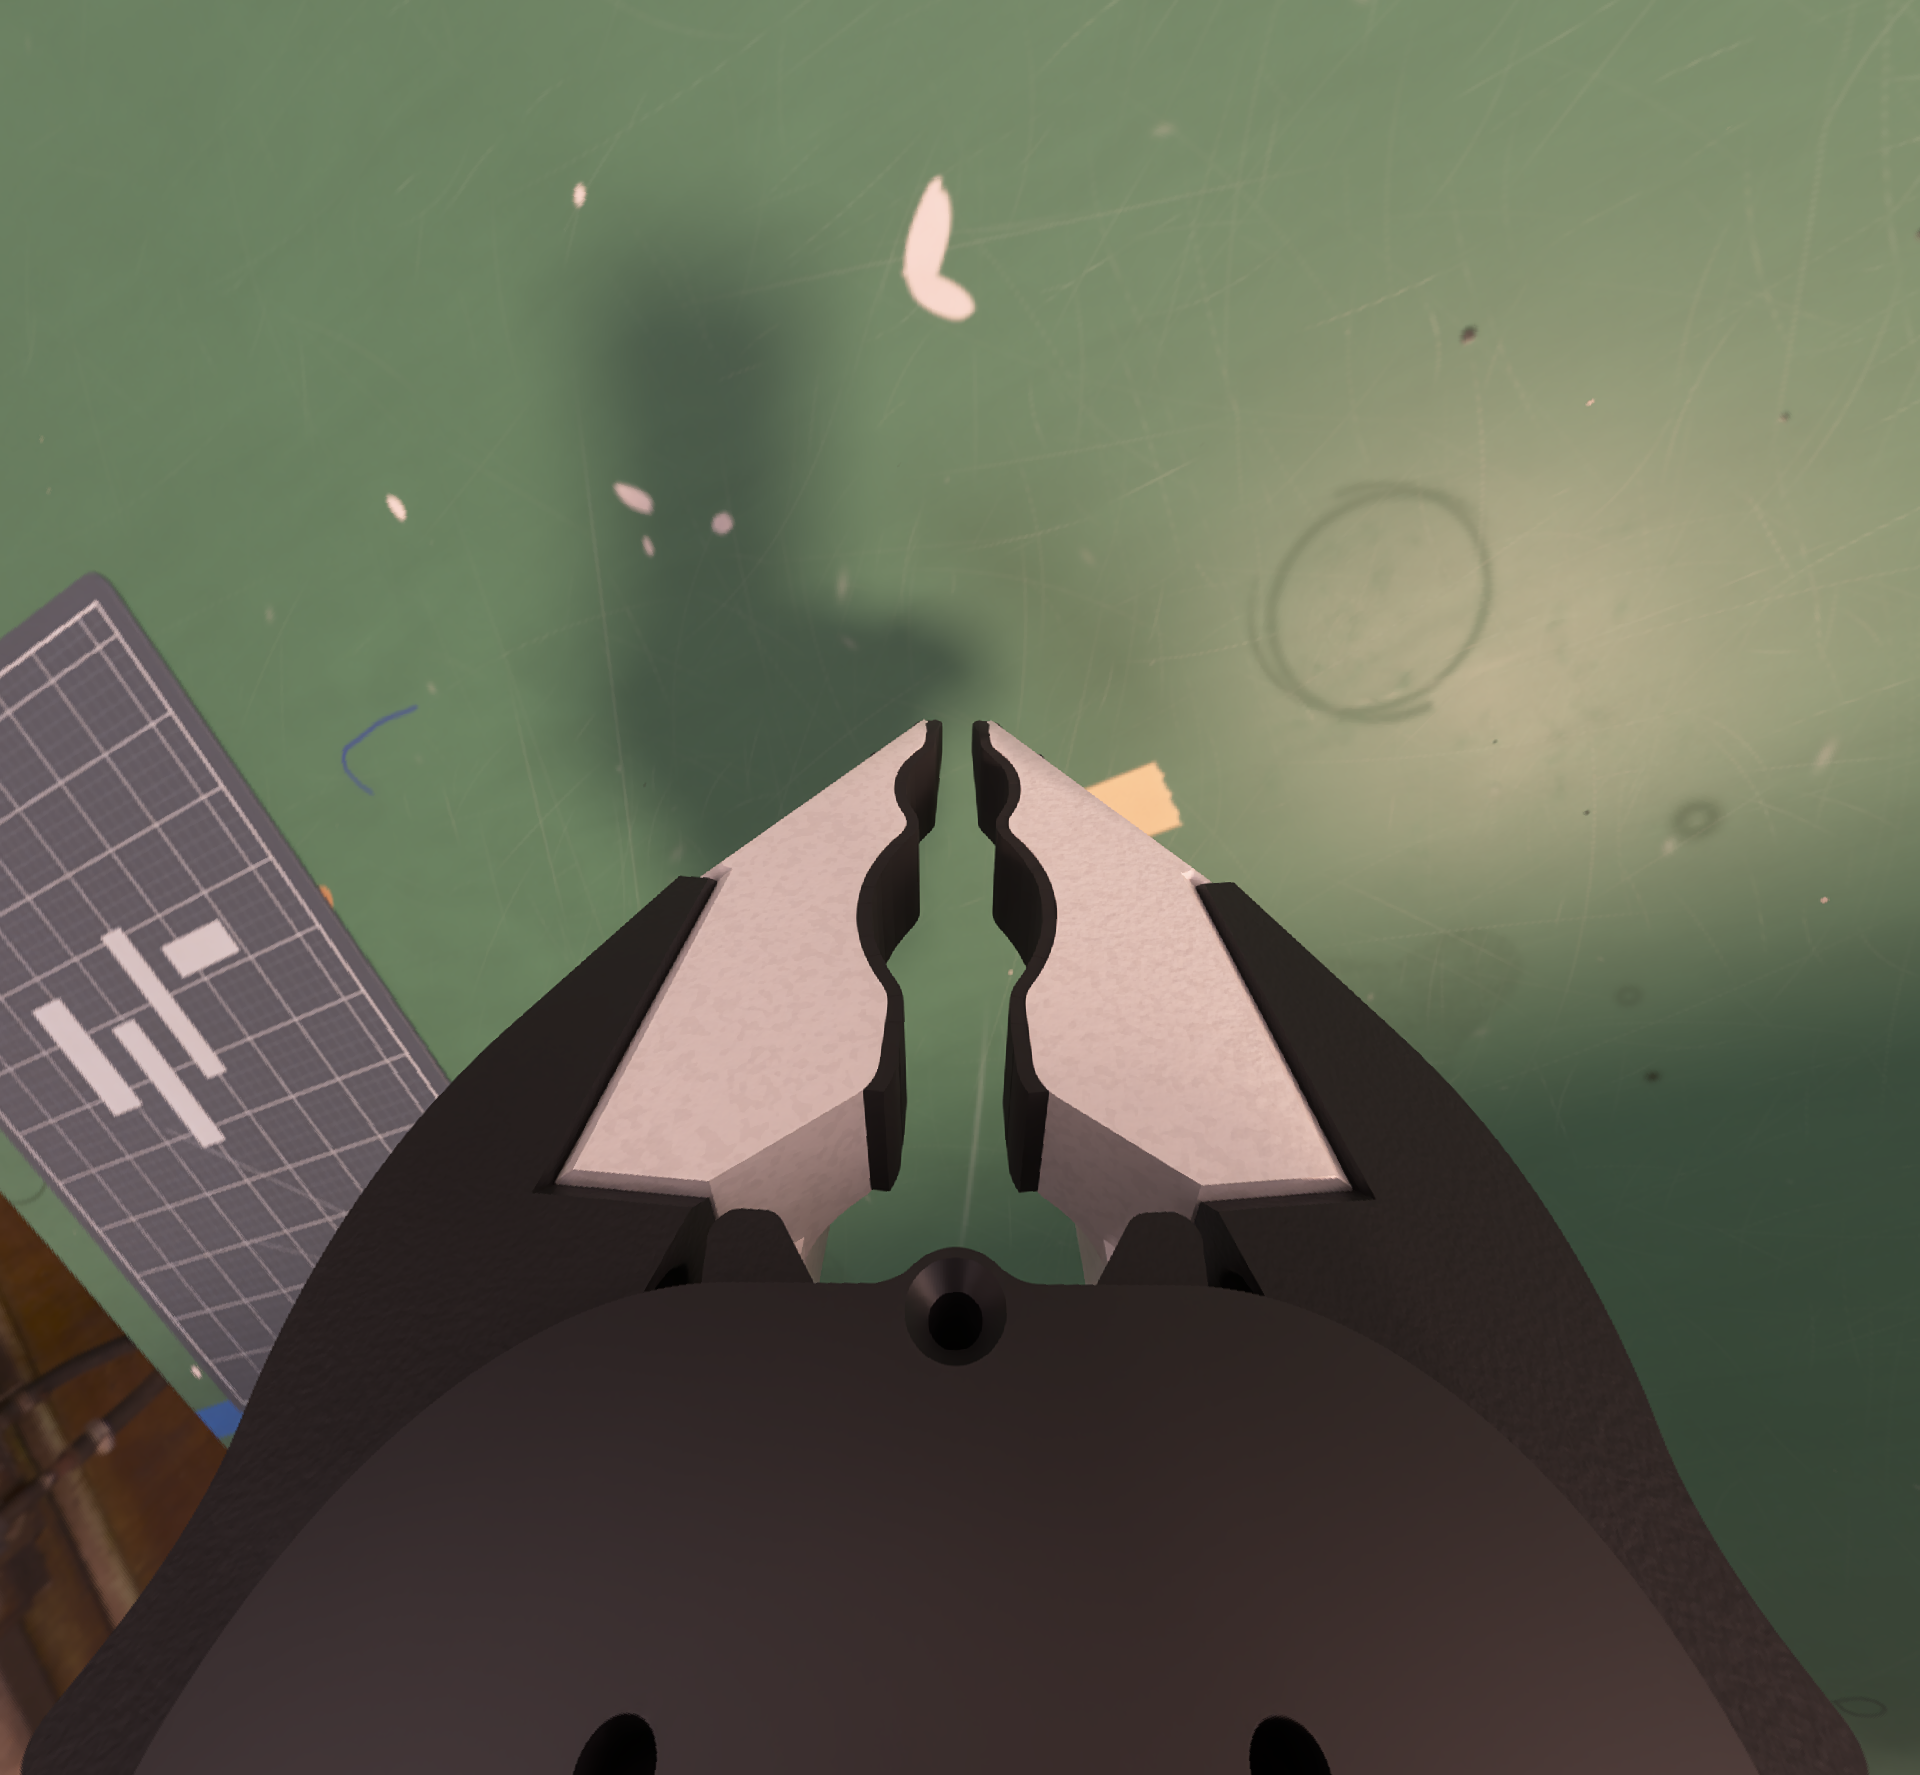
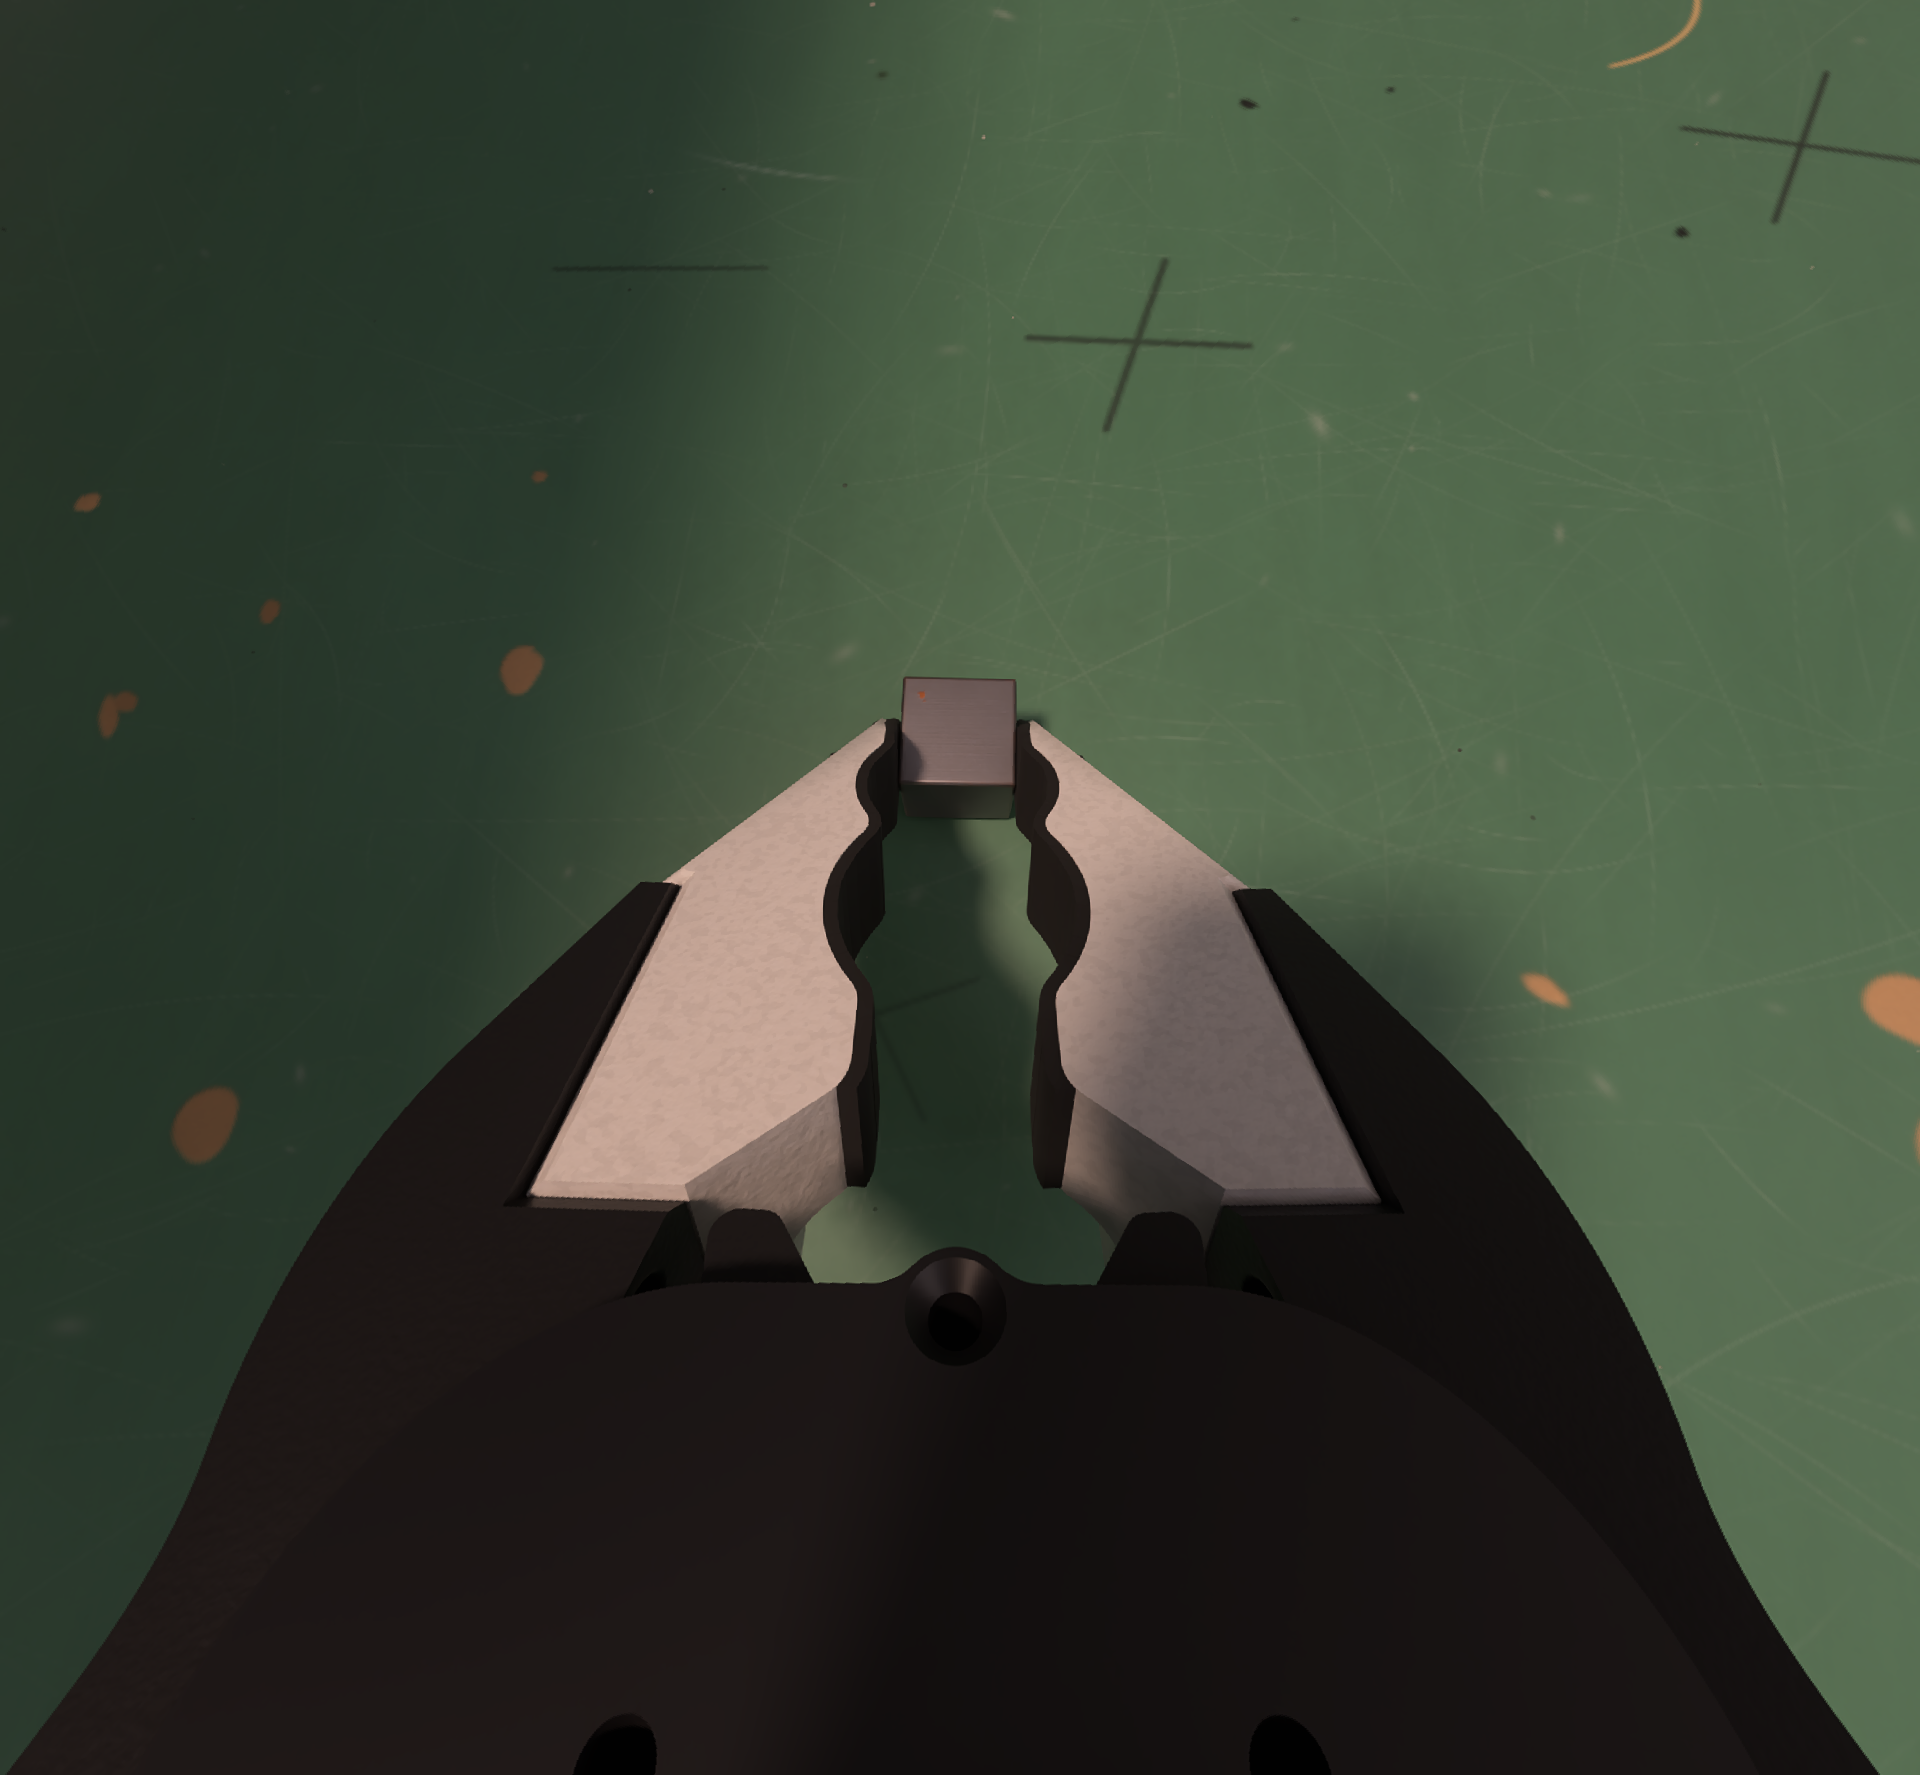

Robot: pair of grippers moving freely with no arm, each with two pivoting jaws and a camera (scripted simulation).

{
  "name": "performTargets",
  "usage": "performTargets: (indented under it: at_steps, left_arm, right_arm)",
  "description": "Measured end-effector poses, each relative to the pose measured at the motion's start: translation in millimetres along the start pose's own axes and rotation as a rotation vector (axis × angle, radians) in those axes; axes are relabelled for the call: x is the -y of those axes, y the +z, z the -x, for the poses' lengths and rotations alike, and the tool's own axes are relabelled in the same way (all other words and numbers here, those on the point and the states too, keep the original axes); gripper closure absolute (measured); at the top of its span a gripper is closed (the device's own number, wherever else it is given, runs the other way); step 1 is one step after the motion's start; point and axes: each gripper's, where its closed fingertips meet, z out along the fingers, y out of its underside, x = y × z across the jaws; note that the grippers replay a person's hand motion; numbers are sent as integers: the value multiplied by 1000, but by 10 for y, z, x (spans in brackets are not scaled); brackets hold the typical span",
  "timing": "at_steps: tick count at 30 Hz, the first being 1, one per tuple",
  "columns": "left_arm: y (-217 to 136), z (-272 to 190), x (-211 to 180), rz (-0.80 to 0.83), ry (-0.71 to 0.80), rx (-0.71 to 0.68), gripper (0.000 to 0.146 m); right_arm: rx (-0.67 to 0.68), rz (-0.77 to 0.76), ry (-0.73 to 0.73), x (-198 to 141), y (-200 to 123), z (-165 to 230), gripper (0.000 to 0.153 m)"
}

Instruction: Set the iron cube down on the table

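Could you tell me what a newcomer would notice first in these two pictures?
First, the small grey iron cube pinched between the tips of the right gripper, above a scratched green table with black crosses and orange spots. Next, the left gripper, nearly shut on nothing, with a grey gridded mat at the table's left edge.

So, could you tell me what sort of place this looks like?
Probably a workshop bench: a scuffed green table with paint flecks and pen crosses, and a gridded cutting mat at its edge.
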Motion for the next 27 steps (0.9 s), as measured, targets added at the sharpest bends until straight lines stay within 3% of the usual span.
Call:
performTargets:
  at_steps: [19,27]
  left_arm:
    - [-201,289,-233,-8,-102,77,137]
    - [-210,378,147,-253,-159,44,135]
  right_arm:
    - [1,0,2,1,0,0,131]
    - [14,-3,27,6,-3,-10,131]
